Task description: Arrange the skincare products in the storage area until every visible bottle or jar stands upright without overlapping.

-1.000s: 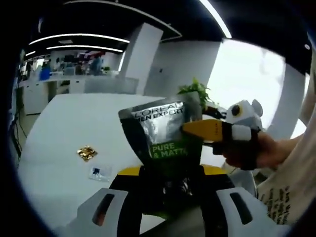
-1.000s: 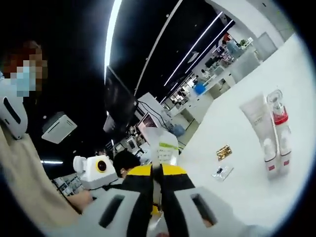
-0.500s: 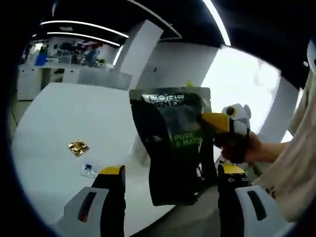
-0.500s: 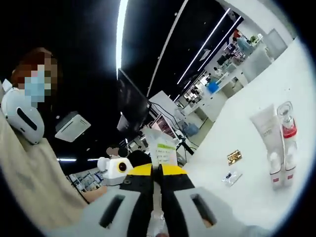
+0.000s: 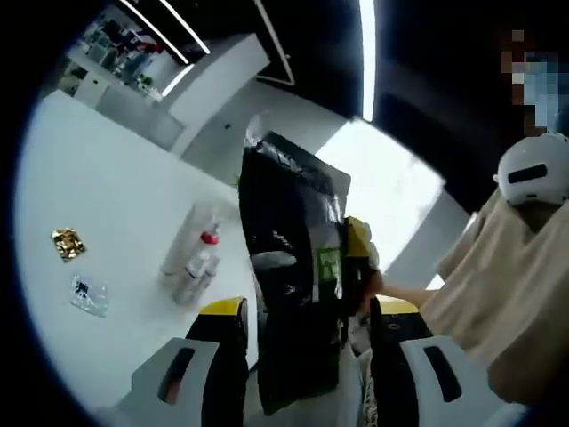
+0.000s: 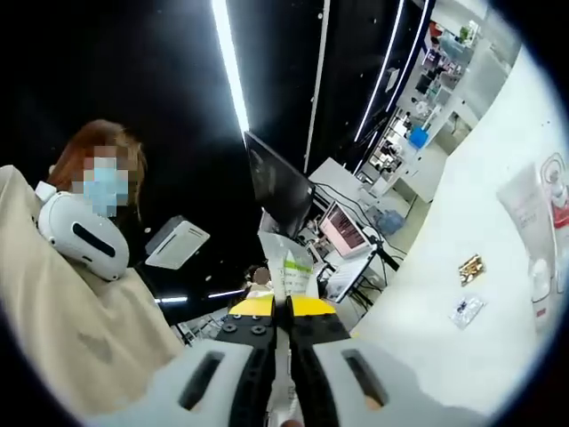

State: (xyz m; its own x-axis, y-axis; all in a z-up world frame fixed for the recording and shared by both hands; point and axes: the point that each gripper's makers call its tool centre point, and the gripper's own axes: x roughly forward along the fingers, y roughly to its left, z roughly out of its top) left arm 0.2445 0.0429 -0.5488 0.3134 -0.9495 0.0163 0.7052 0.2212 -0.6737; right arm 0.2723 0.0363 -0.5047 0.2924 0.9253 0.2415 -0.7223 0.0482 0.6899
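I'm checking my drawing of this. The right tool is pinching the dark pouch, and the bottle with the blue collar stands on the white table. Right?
Not quite. The bottle's collar is red, as the left gripper view shows. The rest holds: the right tool is pinching the dark pouch, and the bottle stands on the white table.

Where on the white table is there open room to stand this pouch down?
The white table is bare beyond the gold packet, toward the far edge. More bare surface lies between the clear sachet and the white tube. It is tight right beside the tube and the red-collared bottle. The right gripper grips the pouch.
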